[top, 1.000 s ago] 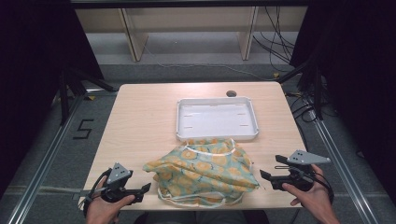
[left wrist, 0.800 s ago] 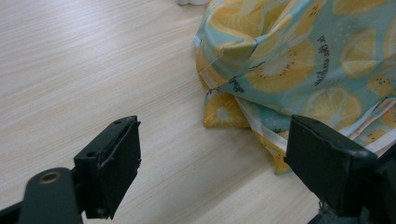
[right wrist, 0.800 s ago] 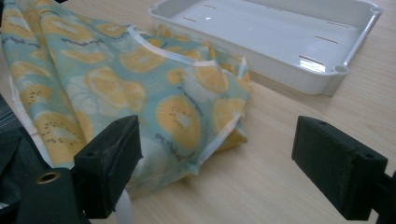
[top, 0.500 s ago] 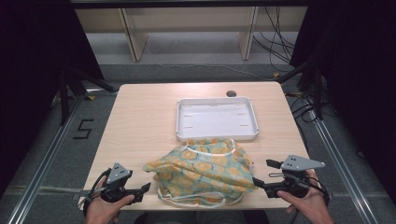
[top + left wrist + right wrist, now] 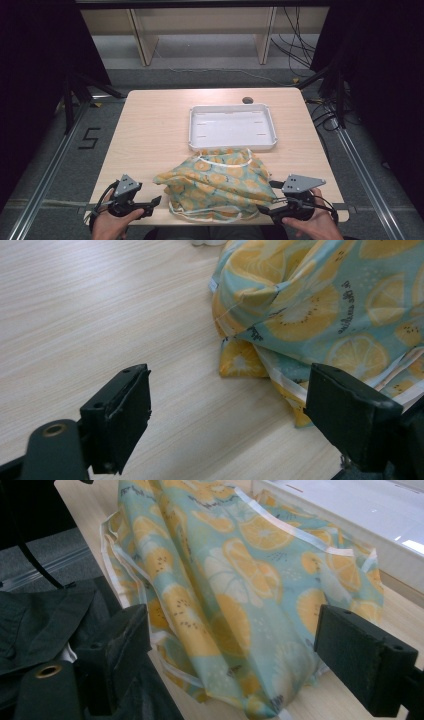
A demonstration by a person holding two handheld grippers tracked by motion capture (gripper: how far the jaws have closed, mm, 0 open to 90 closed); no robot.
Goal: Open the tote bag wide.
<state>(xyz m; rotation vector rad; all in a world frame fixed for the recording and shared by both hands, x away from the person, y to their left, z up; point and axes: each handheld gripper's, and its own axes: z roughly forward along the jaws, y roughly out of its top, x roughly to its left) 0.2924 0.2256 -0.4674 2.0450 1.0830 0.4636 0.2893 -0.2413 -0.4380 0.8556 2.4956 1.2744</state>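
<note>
A crumpled cloth (image 5: pixel 217 182) printed with orange and lemon slices on teal, with white trim, lies at the near middle of the table. My left gripper (image 5: pixel 155 202) is open just left of the cloth's near corner and apart from it. In the left gripper view the cloth (image 5: pixel 320 300) lies ahead and to the right of the open left gripper (image 5: pixel 240 410). My right gripper (image 5: pixel 265 201) is open at the cloth's right edge. In the right gripper view the folds of the cloth (image 5: pixel 235 580) rise between and ahead of the wide-apart jaws of the right gripper (image 5: pixel 240 645).
A white empty tray (image 5: pixel 191 131) sits just beyond the cloth, touching its far edge; the tray (image 5: pixel 360 510) also appears in the right gripper view. A round hole (image 5: pixel 247 100) is in the tabletop behind the tray. Bare wood (image 5: pixel 150 130) spreads to the left.
My right gripper has moved left and toward the near edge, up to the cloth's right side. The left gripper and the cloth have stayed in place.
</note>
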